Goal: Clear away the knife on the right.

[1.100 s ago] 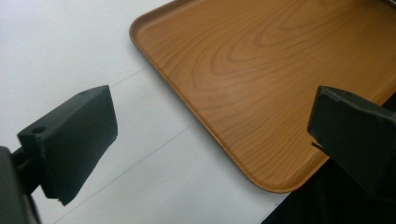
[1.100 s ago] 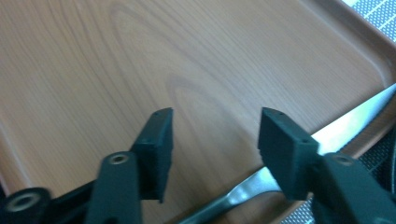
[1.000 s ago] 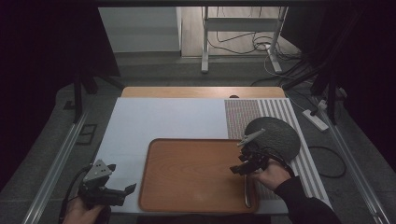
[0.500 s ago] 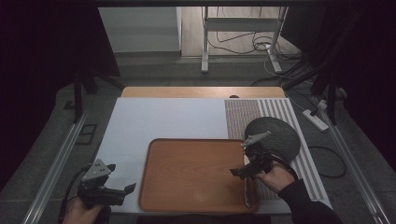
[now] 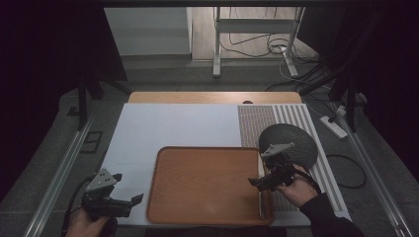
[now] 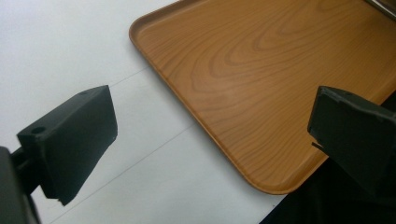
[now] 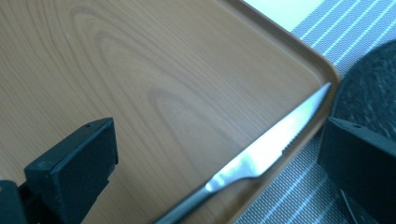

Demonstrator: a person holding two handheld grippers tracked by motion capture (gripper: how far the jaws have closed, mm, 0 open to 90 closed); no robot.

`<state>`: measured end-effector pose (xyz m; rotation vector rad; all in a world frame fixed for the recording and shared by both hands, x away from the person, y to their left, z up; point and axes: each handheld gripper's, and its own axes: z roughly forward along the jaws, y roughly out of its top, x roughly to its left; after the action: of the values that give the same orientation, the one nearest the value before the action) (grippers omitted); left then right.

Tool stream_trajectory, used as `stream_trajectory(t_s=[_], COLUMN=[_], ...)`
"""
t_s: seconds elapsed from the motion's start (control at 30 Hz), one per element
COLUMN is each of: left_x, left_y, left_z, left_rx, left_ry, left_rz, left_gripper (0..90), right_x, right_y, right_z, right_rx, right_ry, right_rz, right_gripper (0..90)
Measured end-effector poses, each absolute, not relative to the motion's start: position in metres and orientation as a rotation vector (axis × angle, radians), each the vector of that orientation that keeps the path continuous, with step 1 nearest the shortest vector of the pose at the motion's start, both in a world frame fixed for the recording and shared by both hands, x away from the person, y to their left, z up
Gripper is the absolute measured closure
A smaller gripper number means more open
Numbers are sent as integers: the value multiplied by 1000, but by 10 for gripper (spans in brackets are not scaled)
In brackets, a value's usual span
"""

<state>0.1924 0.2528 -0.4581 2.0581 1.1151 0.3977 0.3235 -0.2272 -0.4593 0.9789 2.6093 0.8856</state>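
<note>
Wood-grain tray (image 5: 205, 182) lies on the white table (image 5: 168, 123) at its near edge, and a steel knife (image 7: 261, 158) rests inside the tray along its right rim. In the right gripper view the serrated blade points toward the tray's far right corner, the tip almost touching the raised lip, while the dark handle runs back toward the person. From above, the knife (image 5: 260, 200) shows as a thin line parallel to that right rim, so its long axis runs near to far.

Right claw (image 5: 259, 181) hangs just above the knife, its jaws spread wide and holding nothing; the blade lies between them, closer to the right jaw. This claw is plainly the nearer one. Left claw (image 5: 129, 200) sits well apart, off the tray's near left corner above bare table, jaws likewise wide and empty.

Room is tight on the knife's right side: the tray lip stands just beside it, and beyond that a striped placemat (image 5: 296, 123) carries a dark round plate (image 5: 291, 143) near the far right corner. To the left the tray floor is open and flat, so a grip across the handle would likely come easiest from that side.
</note>
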Motion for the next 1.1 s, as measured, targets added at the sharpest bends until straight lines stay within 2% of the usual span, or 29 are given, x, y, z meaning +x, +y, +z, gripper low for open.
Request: stream_trajectory(t_s=[1.1], left_x=[193], left_y=[253], left_z=[-458], left_rx=[2056], left_ry=[1122], left_rz=[394], left_gripper=[15], right_x=[277], right_y=[-291], right_z=[-446], right_rx=[1140], right_ry=[2440], right_rz=[926], right_gripper=[0])
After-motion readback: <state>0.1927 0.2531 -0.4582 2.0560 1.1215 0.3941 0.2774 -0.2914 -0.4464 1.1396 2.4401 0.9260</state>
